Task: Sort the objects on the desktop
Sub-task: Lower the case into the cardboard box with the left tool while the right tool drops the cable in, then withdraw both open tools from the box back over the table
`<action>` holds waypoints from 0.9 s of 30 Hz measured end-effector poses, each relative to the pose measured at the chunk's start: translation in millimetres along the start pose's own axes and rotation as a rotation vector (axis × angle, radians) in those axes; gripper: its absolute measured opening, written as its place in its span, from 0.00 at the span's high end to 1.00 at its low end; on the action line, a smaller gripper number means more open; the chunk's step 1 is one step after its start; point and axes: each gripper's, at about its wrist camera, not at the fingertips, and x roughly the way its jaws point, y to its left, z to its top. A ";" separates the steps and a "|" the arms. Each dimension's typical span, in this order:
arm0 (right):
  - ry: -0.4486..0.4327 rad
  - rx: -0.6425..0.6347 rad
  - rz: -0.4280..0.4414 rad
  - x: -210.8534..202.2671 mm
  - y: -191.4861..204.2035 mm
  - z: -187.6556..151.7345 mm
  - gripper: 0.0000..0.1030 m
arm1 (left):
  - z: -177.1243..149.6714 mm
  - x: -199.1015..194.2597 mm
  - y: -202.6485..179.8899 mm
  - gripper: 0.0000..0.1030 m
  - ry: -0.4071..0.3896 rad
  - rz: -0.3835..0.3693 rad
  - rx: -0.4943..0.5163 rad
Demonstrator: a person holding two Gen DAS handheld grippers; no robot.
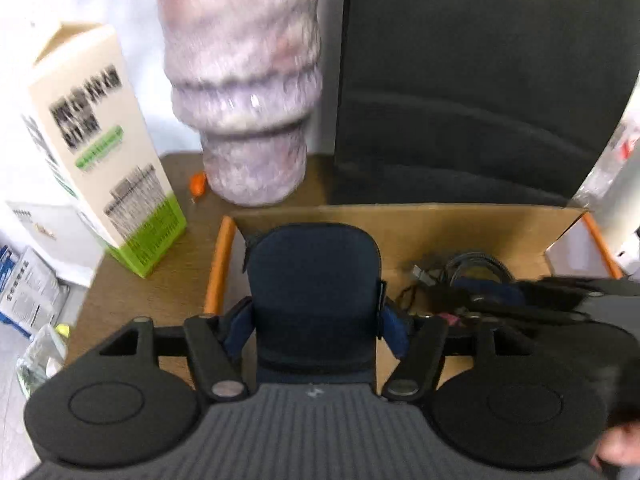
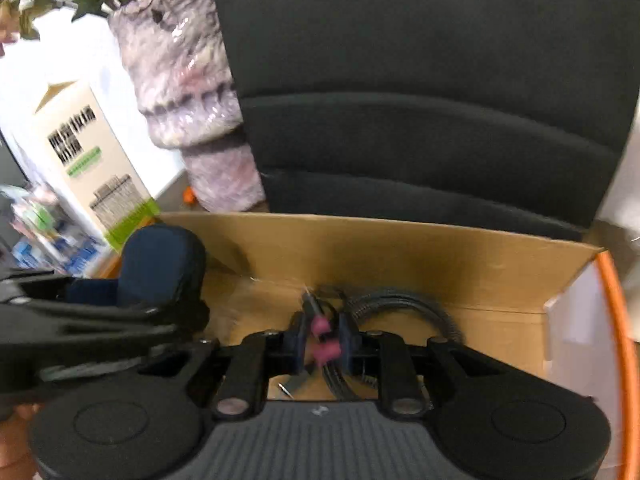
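Your left tongs (image 1: 316, 328) carry the dark blue pouch (image 1: 314, 292), a padded case standing upright between the blue pads, which sit at both its sides; the jaws stand wide around it, and whether they press on it or have slackened I cannot tell for sure, though it looks held. The pouch hangs over the left end of the cardboard box (image 1: 400, 216). Your right tongs (image 2: 322, 340) are nearly closed on a small pink-handled tool (image 2: 324, 344), possibly pliers or clippers, its metal tip poking out below; it is too blurred to name. They hang over the middle of the same box, just near the coiled black cable (image 2: 400, 304) lying on the box floor.

Both views are smeared, so judge the drop before letting go: bring each item low over a bare patch of cardboard, pouch at the left, pink tool clear of the cable loops so it does not snag. Release one side at a time, since the two tongs sit close together and could knock.

Beyond the box, on the brown desk (image 1: 180, 248), stand a tall cream and green carton (image 1: 104, 152) at the far left and a mottled purple vase (image 1: 248, 120) beside it, with a black chair back (image 1: 480, 80) behind the box
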 end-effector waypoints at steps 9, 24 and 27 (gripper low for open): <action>-0.094 -0.027 -0.052 -71.7 -1.4 -11.0 0.39 | -16.5 -71.2 0.1 0.09 -0.090 0.059 0.084; -0.257 -0.163 -0.212 -239.8 32.1 -192.6 0.15 | -216.5 -193.6 26.8 0.00 -0.240 0.110 0.014; -0.292 -0.236 -0.195 -250.0 57.5 -250.0 0.15 | -276.9 -204.2 27.7 0.00 -0.257 0.100 -0.016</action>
